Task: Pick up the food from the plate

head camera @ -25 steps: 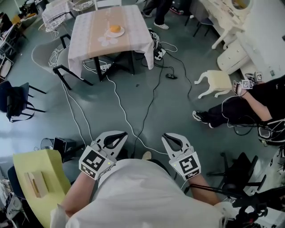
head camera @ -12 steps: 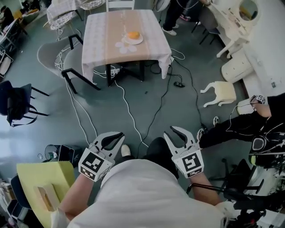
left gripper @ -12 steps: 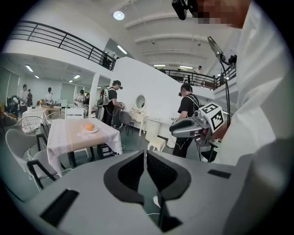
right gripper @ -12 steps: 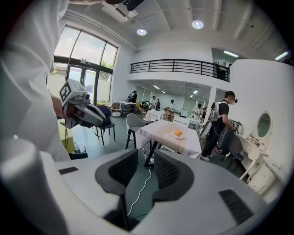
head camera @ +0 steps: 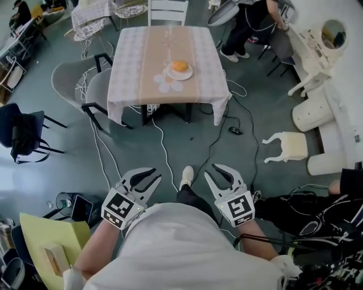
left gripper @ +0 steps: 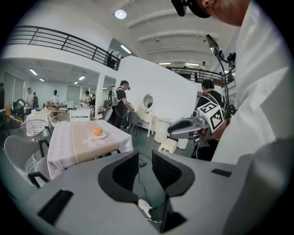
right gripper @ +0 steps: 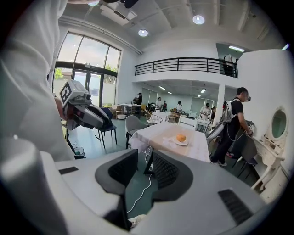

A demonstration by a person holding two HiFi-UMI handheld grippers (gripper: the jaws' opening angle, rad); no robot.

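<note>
An orange round piece of food (head camera: 180, 65) lies on a small white plate (head camera: 188, 73) on the cloth-covered table (head camera: 142, 62) far ahead across the floor. Both gripper views show the same food (left gripper: 97, 132) (right gripper: 181, 137) on its plate (left gripper: 104, 136) (right gripper: 186, 143), small and distant. My left gripper (head camera: 155, 175) (left gripper: 145, 160) is held low near my body, its jaws opening, with nothing between them. Beside it, my right gripper (head camera: 211, 171) (right gripper: 144, 166) stands open and empty.
Cables (head camera: 164, 147) trail over the grey floor between me and the table. Grey chairs (head camera: 74, 79) stand left of the table, a white chair (head camera: 167, 10) behind it. A tipped cream stool (head camera: 286, 146) lies right. A black chair (head camera: 22, 127) and a yellow seat (head camera: 51, 241) are on my left.
The table has shifted right and lower in the head view. The right gripper's jaws have parted, then the left's slightly. The seated person at the right has slid mostly out of view.
</note>
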